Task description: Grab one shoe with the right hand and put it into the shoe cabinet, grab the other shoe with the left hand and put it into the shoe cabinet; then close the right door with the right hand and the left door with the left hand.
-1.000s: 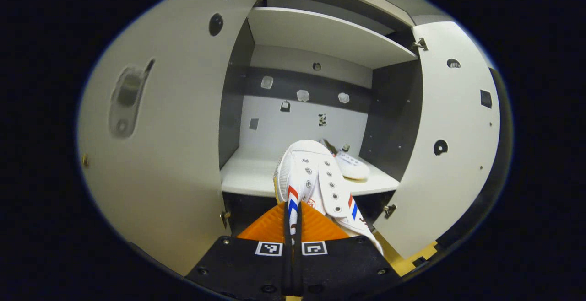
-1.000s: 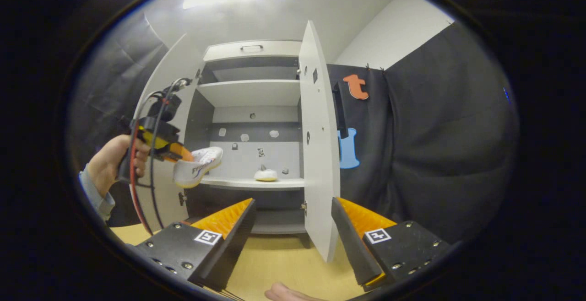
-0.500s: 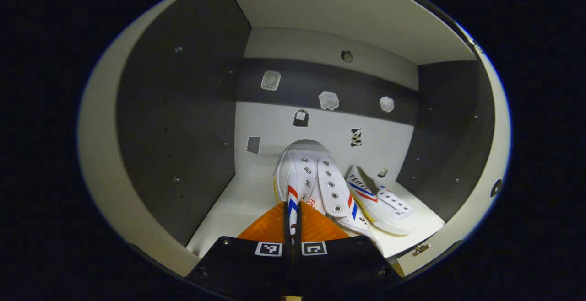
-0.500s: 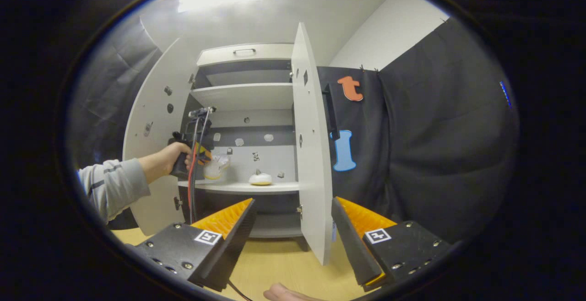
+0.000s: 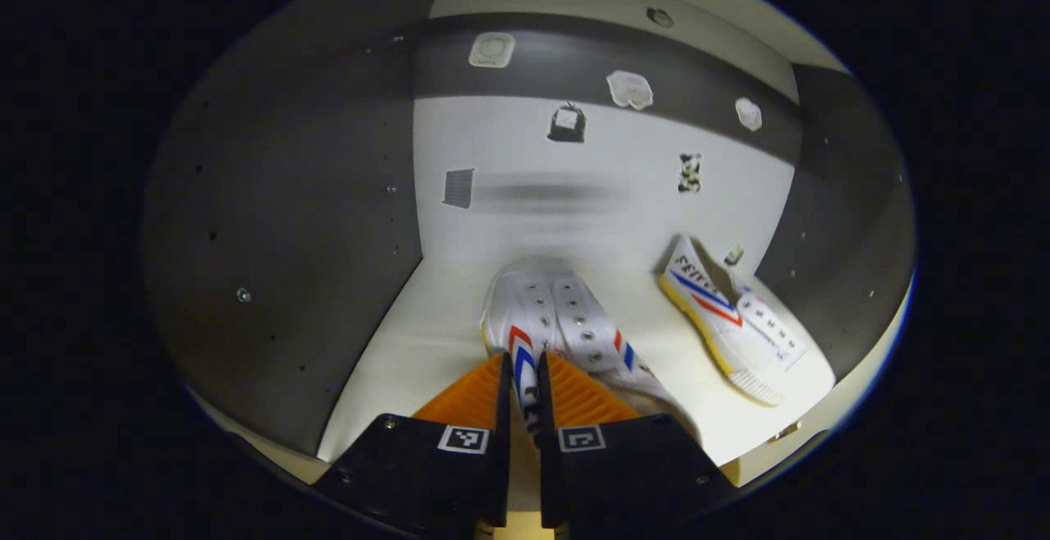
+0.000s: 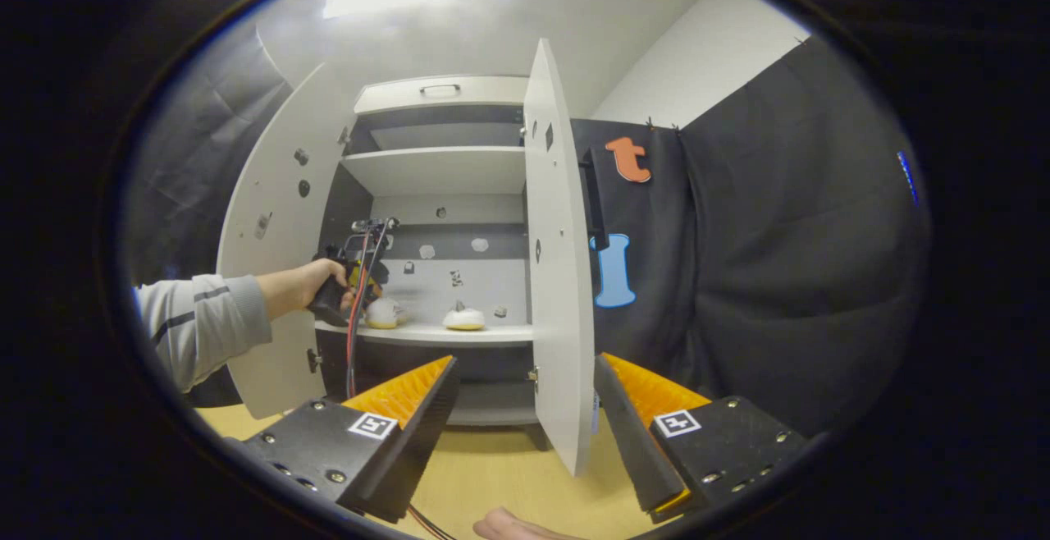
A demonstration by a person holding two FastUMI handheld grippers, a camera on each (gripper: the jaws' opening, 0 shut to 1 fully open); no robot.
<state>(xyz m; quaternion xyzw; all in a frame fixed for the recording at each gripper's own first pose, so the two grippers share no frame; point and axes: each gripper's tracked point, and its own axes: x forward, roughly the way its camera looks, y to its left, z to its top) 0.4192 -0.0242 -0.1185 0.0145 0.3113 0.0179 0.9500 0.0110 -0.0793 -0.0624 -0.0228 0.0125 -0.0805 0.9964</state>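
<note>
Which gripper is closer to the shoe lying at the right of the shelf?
Left. The left gripper is inside the cabinet beside that shoe; the right gripper hangs outside.

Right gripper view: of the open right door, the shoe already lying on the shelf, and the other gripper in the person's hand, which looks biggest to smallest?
1. Right door, by far.
2. Left gripper, nearer than the shoe.
3. Shoe on the shelf.

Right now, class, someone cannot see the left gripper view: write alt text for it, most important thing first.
The left gripper holds a white shoe by its side, low over the white shelf inside the shoe cabinet. A second white shoe lies on the same shelf to the right, apart from the first, near the dark side wall.
</note>
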